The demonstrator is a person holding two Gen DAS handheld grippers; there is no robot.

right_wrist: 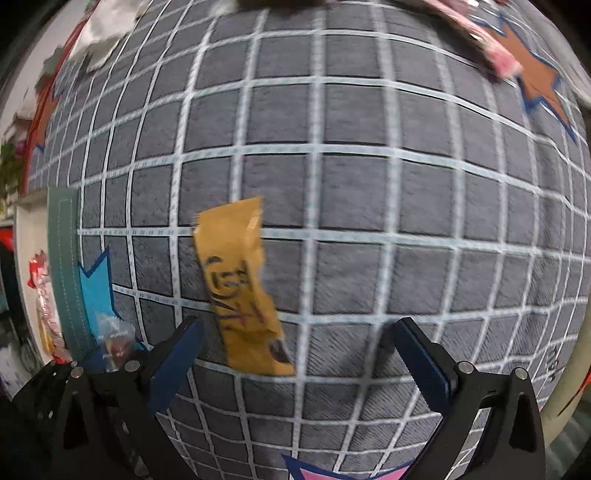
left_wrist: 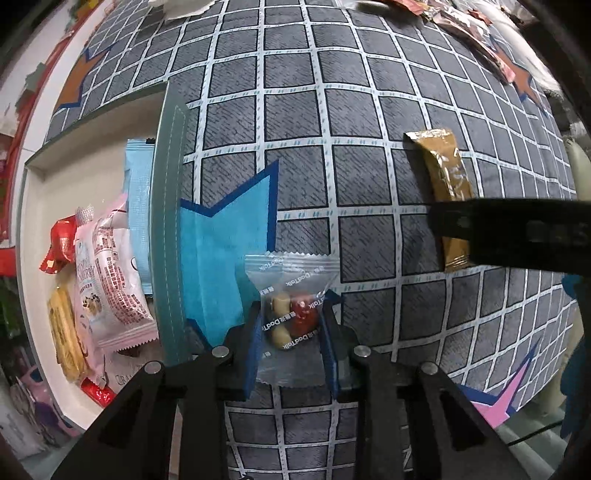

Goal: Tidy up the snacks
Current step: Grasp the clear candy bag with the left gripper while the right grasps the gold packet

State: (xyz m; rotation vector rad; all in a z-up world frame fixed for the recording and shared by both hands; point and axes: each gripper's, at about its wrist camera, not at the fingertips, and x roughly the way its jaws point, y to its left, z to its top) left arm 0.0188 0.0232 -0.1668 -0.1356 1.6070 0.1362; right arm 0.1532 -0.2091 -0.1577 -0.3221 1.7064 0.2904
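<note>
My left gripper (left_wrist: pixel 291 328) is shut on a clear DadTalk packet (left_wrist: pixel 291 317) holding red and pale snacks, just right of the green-rimmed storage box (left_wrist: pixel 170 221). The box holds a pink packet (left_wrist: pixel 110 280), a light blue packet (left_wrist: pixel 138 199), a red one (left_wrist: pixel 59 247) and a yellow one (left_wrist: pixel 64 332). A gold snack bar (left_wrist: pixel 448 184) lies on the checked cloth to the right, partly under the right gripper's black finger (left_wrist: pixel 509 232). In the right wrist view my right gripper (right_wrist: pixel 295 354) is open, its fingers either side of the gold bar's (right_wrist: pixel 240 284) near end.
More snack packets (left_wrist: pixel 469 33) lie along the far right edge of the grey checked cloth (left_wrist: pixel 295 147). The cloth carries blue, orange and pink star patches. The left gripper with its clear packet (right_wrist: pixel 114 339) shows at the lower left of the right wrist view.
</note>
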